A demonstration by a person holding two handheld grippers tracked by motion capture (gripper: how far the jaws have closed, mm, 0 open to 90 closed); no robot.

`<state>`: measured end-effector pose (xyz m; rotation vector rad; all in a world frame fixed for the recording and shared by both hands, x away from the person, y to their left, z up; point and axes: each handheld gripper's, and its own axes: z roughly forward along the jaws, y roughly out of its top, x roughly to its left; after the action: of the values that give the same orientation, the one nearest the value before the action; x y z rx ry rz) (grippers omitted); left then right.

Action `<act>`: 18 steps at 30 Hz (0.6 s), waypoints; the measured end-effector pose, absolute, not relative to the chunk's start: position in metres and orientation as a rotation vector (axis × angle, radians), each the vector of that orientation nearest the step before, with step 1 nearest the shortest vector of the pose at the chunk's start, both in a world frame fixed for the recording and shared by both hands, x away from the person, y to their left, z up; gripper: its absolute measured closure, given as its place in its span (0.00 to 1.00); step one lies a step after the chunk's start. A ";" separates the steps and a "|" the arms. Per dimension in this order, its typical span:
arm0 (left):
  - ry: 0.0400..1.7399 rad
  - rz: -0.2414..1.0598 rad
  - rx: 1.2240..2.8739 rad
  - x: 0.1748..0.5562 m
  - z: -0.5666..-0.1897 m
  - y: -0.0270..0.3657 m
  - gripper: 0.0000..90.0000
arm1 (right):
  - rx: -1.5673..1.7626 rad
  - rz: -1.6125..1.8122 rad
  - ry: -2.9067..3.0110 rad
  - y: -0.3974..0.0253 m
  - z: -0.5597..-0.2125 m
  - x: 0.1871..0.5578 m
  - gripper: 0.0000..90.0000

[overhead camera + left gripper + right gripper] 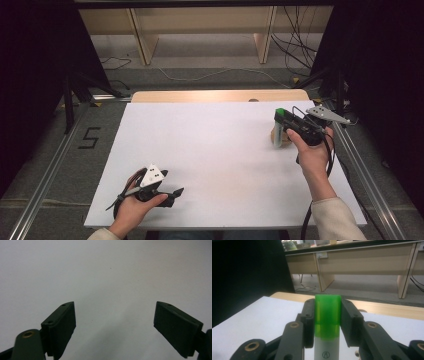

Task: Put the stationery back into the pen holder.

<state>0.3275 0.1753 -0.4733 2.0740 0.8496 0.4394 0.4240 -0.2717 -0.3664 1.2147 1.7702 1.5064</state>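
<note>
Surroundings: white table top [220,150] with a wooden strip [220,95] along its 12 o'clock edge; grey floor beyond, loose cables [295,50] at 1 o'clock, pale wooden benches [200,25] at 12 o'clock.
In the way: a small wooden piece [285,140] sits on the table right behind the bottle's base, touching or nearly so; cannot tell which. Nothing between the two grippers.
Bottle: white bottle with green cap [327,315], at 2 o'clock on the table, upright, base low at the surface.
Right gripper [281,120]: jaws clamped on the green cap from both sides, pads flat against it.
Left gripper [177,192]: at 7 o'clock, resting low near the table's front edge, jaws spread wide, nothing between them.
Count: two grippers, two hands, one bottle, one wooden piece.
</note>
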 end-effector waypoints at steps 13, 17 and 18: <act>0.851 0.439 2.074 0.328 -0.473 0.175 0.20 | 1.227 1.509 1.720 -0.281 -0.360 0.430 0.74; 0.851 0.439 2.074 0.328 -0.473 0.175 0.20 | 1.227 1.511 1.705 -0.283 -0.358 0.432 0.74; 0.852 0.439 2.073 0.328 -0.473 0.175 0.20 | 1.229 1.508 1.702 -0.284 -0.358 0.432 0.74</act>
<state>0.3275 0.1752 -0.4735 2.0734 0.8521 0.4391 0.4321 -0.2836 -0.3577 1.2286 1.7015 1.5083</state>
